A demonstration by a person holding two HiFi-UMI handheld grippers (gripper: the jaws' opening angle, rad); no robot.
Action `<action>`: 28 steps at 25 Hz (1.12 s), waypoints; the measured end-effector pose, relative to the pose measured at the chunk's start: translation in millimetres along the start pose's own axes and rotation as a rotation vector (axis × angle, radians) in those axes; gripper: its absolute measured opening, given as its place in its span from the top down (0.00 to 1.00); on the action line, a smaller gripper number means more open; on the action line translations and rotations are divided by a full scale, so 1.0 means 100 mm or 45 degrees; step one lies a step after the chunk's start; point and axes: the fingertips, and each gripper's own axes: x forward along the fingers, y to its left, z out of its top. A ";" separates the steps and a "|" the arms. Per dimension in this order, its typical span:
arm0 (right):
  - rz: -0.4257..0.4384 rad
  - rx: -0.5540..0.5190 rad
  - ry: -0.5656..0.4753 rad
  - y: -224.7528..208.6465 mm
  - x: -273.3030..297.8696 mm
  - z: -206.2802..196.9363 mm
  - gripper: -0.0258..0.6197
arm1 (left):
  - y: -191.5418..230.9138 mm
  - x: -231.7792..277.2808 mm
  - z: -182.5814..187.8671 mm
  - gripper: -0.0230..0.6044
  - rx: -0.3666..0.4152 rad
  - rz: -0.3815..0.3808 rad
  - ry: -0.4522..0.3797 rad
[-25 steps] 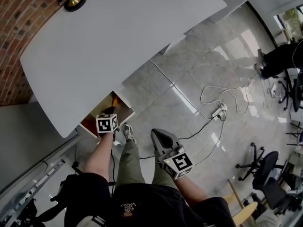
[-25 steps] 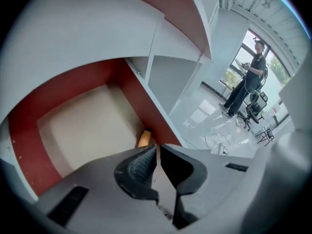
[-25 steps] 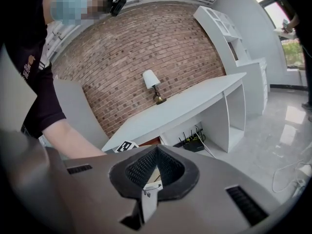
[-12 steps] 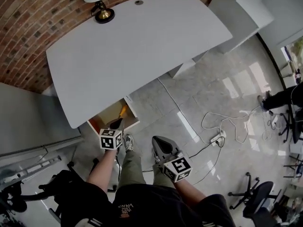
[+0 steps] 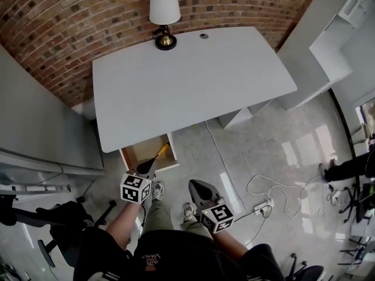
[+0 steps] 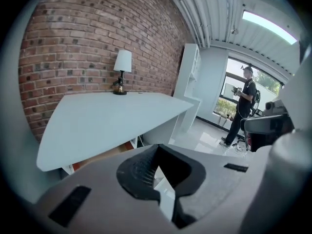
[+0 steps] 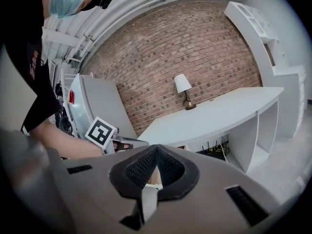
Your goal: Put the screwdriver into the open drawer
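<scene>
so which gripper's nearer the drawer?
Left. The left gripper is at the drawer's front edge; the right gripper is farther back, off to its right.

Left gripper (image 6: 157,151): grey jaws closed, tips meeting, nothing held in the dark ribbed hollow behind them. Beyond the jaws, a white desk (image 6: 112,116) with a bare top apart from a table lamp (image 6: 121,73), white shade on a brass-coloured base, standing at the far edge against the brick wall (image 6: 92,38). A strip of brown wood (image 6: 100,157) shows beneath the desk's near edge; too little is visible to identify it. A white shelving unit (image 6: 189,82) stands just beyond the desk's right end. A person (image 6: 243,108) in dark clothing stands by the window (image 6: 228,99). Pipes (image 6: 195,9) run along the ceiling.
</scene>
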 end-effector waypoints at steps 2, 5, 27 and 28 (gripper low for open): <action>0.011 -0.010 -0.004 0.05 -0.05 0.03 0.97 | -0.03 -0.17 0.10 0.95 -0.004 0.022 -0.047; 0.019 -0.022 -0.025 0.10 -0.10 0.11 0.97 | -0.08 -0.41 0.22 0.95 -0.014 0.052 -0.111; 0.103 -0.143 -0.141 0.41 -0.47 0.54 0.97 | -0.74 -1.39 0.49 0.95 0.003 0.130 -0.356; 0.111 -0.148 -0.143 0.42 -0.48 0.56 0.97 | -0.77 -1.40 0.49 0.95 0.001 0.127 -0.361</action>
